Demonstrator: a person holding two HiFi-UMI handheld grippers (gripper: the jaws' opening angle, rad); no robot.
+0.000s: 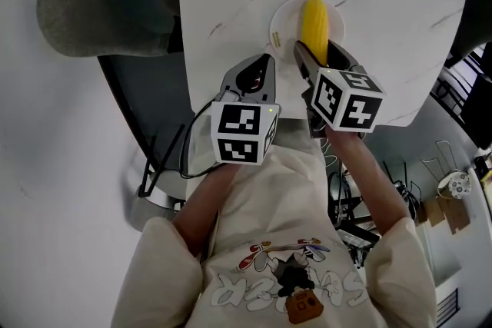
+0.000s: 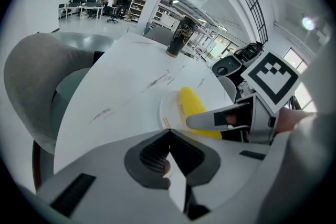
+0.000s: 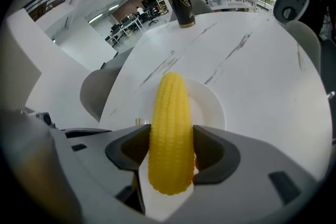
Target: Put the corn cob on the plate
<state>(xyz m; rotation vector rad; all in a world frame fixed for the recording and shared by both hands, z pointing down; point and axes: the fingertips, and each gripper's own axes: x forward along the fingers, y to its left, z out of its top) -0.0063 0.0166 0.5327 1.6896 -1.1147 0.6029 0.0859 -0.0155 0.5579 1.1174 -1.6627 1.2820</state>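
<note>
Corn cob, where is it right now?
In the right gripper view, the corn cob is clamped in the right gripper, over the white plate on the marbled table.

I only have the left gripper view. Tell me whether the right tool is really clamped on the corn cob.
Observer: Yes. In the right gripper view, both jaws of the right tool press against the sides of the corn cob near its blunt end.
Operator: Now give me where the cob sits relative to the plate.
Observer: In the head view it lies over the middle of the plate, with its tip toward the far rim. I cannot tell whether it rests on the plate.
Operator: Report the left tool's place.
Observer: The head view shows the left tool just off the plate's near-left rim, apart from the cob.
</note>
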